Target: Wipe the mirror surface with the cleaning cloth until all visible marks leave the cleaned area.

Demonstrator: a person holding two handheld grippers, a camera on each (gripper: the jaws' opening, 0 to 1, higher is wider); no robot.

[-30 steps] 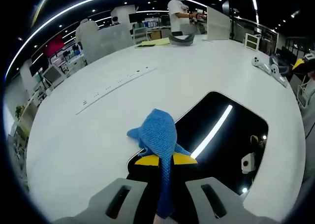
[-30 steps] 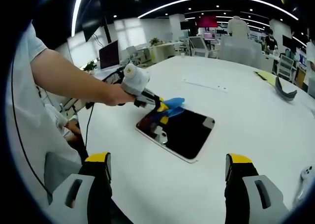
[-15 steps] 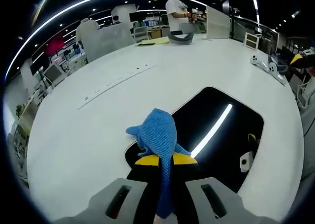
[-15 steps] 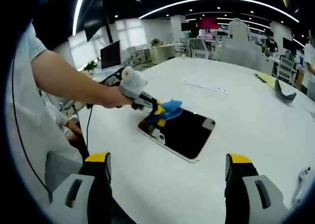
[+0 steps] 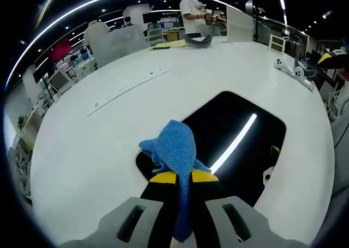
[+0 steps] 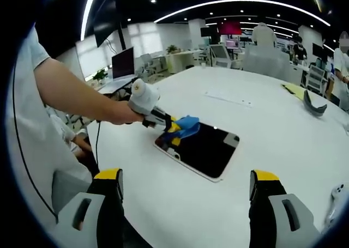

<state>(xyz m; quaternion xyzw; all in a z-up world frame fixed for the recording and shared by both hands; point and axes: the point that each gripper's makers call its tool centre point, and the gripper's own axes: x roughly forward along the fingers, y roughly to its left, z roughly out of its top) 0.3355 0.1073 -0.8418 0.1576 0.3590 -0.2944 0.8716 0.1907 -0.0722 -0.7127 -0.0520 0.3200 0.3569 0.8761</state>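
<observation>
— Two claws are there; what does each one do?

— The left claw [image 5: 182,177] pinches the blue cleaning cloth [image 5: 174,147] between its yellow-tipped jaws. The cloth bunches out in front of the tips, probably so that only soft fabric meets the glass and not the hard jaws. In the right gripper view the left claw [image 6: 173,132] is seen from the side, a person's hand [image 6: 121,113] behind it, and the cloth [image 6: 187,125] lies on the corner of the mirror nearest that hand.

— And the right claw?

— The right claw [image 6: 185,196] is spread wide and holds nothing. It hangs above the tabletop [image 6: 262,128], well apart from the mirror [image 6: 204,148]. Most likely it is kept back so that its camera sees the whole work area.

— Where is the mirror?

— The mirror [image 5: 229,144] lies flat on the white tabletop [image 5: 98,150], a dark rectangle with round corners. It reflects a bright ceiling light as one long stripe.

— Are marks left on it?

— That cannot be told; the surface is too dark and small. The cloth is at one corner, so the wipe seems to have most of the glass ahead of it.

— Anything else near?

— A white strip [image 5: 128,87] lies further on the tabletop, and a person [image 5: 192,11] stands at its far edge.
</observation>
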